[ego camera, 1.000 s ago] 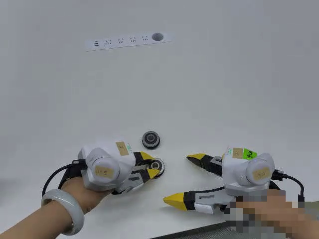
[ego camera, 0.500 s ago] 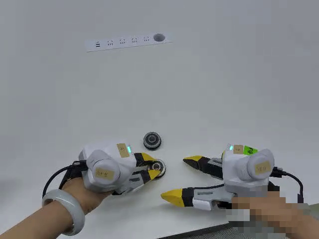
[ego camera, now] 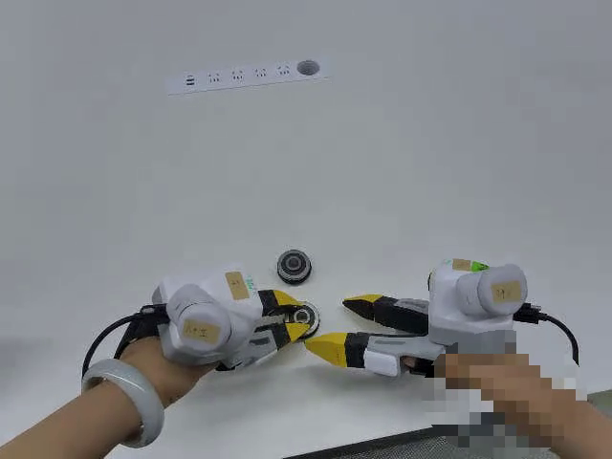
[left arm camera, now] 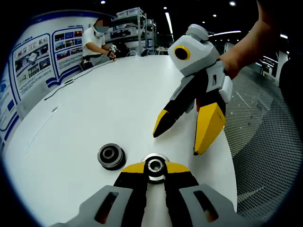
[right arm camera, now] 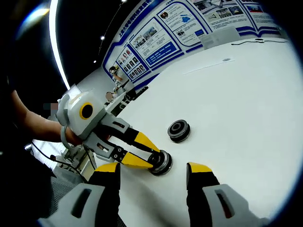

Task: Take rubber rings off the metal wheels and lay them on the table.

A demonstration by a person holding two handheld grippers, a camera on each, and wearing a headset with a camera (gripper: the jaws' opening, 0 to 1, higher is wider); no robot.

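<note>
Low at surface (ego camera: pixel 430 172), left tongs (ego camera: pixel 295 319) clamp wheel (left arm camera: pixel 155 166); right tongs (ego camera: pixel 330 325) spread wide, tips just beside it. Nearby, second wheel (ego camera: pixel 295 266) lies free.

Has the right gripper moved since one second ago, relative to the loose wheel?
Yes. In the head view the right gripper has come left, toward the left gripper, while the loose wheel stays put.
</note>
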